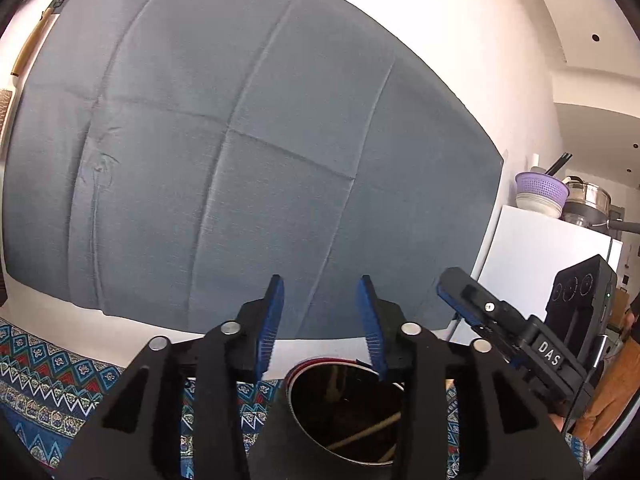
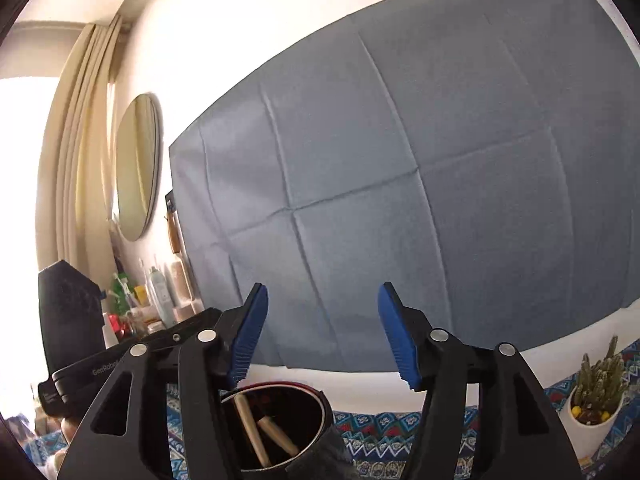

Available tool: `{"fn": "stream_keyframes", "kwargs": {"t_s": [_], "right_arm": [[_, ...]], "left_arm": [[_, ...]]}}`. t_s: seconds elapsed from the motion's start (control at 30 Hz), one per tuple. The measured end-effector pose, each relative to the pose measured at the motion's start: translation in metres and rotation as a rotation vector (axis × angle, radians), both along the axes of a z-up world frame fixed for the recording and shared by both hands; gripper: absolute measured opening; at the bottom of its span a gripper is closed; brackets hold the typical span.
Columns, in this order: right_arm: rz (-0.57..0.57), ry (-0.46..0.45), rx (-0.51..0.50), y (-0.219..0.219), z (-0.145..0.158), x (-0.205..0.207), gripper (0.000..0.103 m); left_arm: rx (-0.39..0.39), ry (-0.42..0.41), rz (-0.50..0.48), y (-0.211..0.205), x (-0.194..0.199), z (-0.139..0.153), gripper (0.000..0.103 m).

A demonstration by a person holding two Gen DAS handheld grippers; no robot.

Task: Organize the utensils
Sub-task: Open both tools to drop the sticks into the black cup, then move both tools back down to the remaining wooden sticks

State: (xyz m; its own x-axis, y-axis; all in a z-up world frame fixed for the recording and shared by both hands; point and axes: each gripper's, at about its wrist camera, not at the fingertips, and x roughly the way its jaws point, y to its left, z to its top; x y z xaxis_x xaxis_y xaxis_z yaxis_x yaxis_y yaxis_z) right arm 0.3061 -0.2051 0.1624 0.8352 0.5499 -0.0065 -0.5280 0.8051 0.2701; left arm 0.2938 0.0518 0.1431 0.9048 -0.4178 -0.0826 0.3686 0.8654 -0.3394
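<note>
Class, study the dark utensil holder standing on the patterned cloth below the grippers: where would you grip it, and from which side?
Grip the utensil holder by its rim, from above, one finger inside and one outside. It stands upright with its round mouth open upward, and the wooden handles lean to one side, leaving free rim. Both the left gripper and right gripper are open and hold nothing.

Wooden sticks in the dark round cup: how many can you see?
2. Both pale wooden handles lean inside the dark round holder: one long, nearer the left wall, one shorter, angled right beside it. More may be hidden behind the right gripper's black frame.
</note>
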Motion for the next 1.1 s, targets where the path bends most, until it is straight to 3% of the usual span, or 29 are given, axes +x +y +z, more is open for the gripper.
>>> {"fn": "stream_keyframes", "kwargs": {"t_s": [0.03,0.07,0.17,0.43,0.6,0.7,0.87,1.1], "right_arm": [[-0.026,-0.006,0.007,-0.005,0.004,-0.002,0.085],[-0.043,-0.019,0.016,-0.01,0.008,-0.005,0.089],[-0.086,-0.039,0.016,-0.021,0.019,-0.012,0.089],[-0.179,0.006,0.056,-0.046,0.04,-0.02,0.093],[-0.248,0.072,0.073,-0.052,0.052,-0.022,0.094],[-0.287,0.165,0.008,-0.048,0.059,-0.018,0.094],[-0.206,0.216,-0.023,-0.044,0.062,-0.022,0.094],[-0.199,0.271,-0.043,-0.049,0.077,-0.044,0.094]], "left_arm": [[-0.013,-0.002,0.007,0.005,-0.001,0.002,0.059],[-0.027,-0.003,0.01,0.01,-0.002,0.004,0.072],[-0.017,-0.018,0.029,0.019,-0.006,0.012,0.096],[0.055,-0.05,0.148,0.033,-0.025,0.038,0.097],[0.115,-0.017,0.204,0.031,-0.038,0.058,0.097],[0.137,0.035,0.282,0.031,-0.048,0.07,0.097],[0.143,0.068,0.23,0.036,-0.067,0.087,0.097],[0.238,0.086,0.224,0.029,-0.101,0.1,0.097]]}}
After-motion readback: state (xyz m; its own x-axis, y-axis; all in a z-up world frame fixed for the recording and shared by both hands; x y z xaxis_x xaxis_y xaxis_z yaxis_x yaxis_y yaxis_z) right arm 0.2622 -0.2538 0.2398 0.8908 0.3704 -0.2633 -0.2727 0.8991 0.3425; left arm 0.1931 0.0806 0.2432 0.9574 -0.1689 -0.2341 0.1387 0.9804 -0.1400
